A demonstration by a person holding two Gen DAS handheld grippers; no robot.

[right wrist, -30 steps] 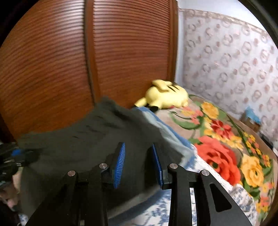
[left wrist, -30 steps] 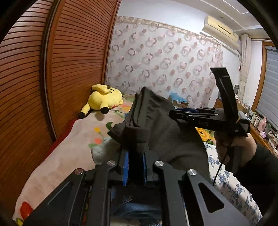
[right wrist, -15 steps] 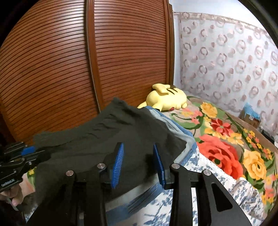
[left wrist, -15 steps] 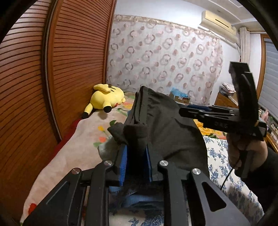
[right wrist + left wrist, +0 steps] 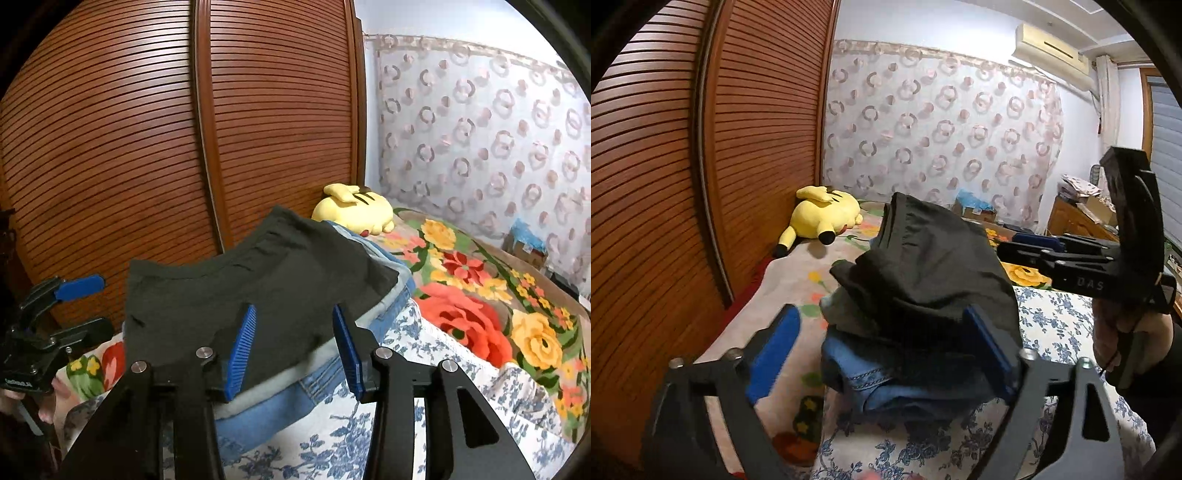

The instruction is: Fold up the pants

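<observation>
The folded dark grey pants (image 5: 934, 266) lie on top of a stack of folded clothes, over a grey garment and blue jeans (image 5: 871, 380). My left gripper (image 5: 886, 343) is open, its blue pads wide apart on either side of the stack's near end. In the right wrist view the pants (image 5: 236, 291) lie flat on the jeans (image 5: 317, 384). My right gripper (image 5: 295, 343) is open with its pads over the pants' near edge, gripping nothing. The left gripper also shows in the right wrist view (image 5: 70, 295), open.
The stack sits on a bed with a blue floral sheet (image 5: 461, 406) and a flowered blanket (image 5: 480, 295). A yellow plush toy (image 5: 823, 216) lies at the far end. A slatted wooden wardrobe (image 5: 147, 147) runs along the left. A patterned curtain (image 5: 942, 140) hangs behind.
My left gripper was shut on the pants' end and has opened wide, letting go. My right gripper has also opened wider. The pants have dropped flat onto the stack.
</observation>
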